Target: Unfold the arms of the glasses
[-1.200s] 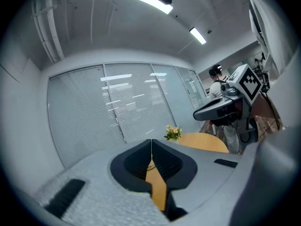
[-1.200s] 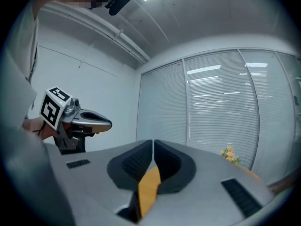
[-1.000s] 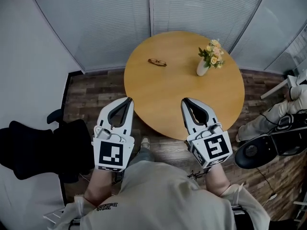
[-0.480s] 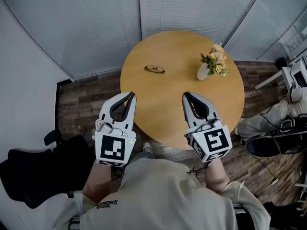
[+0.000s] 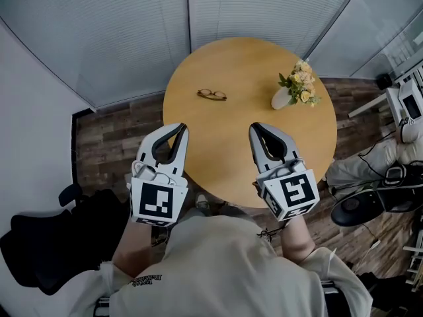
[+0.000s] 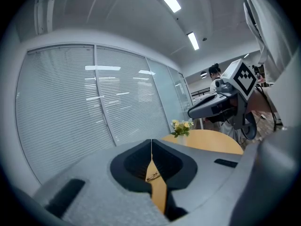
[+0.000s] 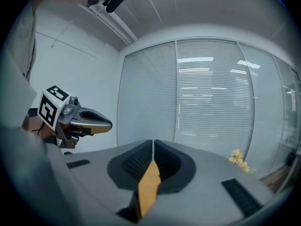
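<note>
Your left hand-held gripper (image 5: pixel 180 128) and right hand-held gripper (image 5: pixel 254 128) both have their jaws pressed together with nothing in them, hovering over the counter's (image 5: pixel 228 144) near edge. The glasses (image 5: pixel 211 95) sit on its far left, well apart from both.

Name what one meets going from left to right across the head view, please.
Black chair → left tool → glasses → right tool. The flower vase shares the right tool's span, so I leave it out.

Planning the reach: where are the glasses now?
Head view: the glasses lie far left on the round table, left of the flower vase.
</note>
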Tool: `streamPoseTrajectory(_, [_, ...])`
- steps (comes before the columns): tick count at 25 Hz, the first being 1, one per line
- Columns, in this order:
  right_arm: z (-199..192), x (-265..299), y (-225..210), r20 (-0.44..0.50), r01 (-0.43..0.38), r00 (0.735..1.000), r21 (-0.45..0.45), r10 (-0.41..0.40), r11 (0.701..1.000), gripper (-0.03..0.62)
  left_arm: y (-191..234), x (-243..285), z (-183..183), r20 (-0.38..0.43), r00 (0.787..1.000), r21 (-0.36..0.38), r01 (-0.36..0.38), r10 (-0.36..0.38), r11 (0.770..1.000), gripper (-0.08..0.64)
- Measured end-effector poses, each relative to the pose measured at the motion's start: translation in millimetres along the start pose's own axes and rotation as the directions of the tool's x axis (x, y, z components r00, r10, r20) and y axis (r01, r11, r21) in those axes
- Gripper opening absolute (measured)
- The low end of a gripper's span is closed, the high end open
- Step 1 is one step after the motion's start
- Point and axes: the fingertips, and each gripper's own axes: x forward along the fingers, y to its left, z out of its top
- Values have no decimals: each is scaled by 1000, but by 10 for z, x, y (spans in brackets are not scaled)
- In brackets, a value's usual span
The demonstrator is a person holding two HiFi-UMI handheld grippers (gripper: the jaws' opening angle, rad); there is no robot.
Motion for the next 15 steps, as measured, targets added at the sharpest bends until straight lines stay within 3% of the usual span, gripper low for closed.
streamPoseTrajectory(10, [-1, 144, -351, 34, -49, 998, -1, 49, 999, 34, -100, 377, -121, -74, 997, -4, 34, -34, 999, 25])
streamPoseTrajectory(15, [-66, 234, -551, 30, -45, 999, 19, 44, 999, 34, 63, 604, 60, -15, 999, 42, -37, 38, 998, 25])
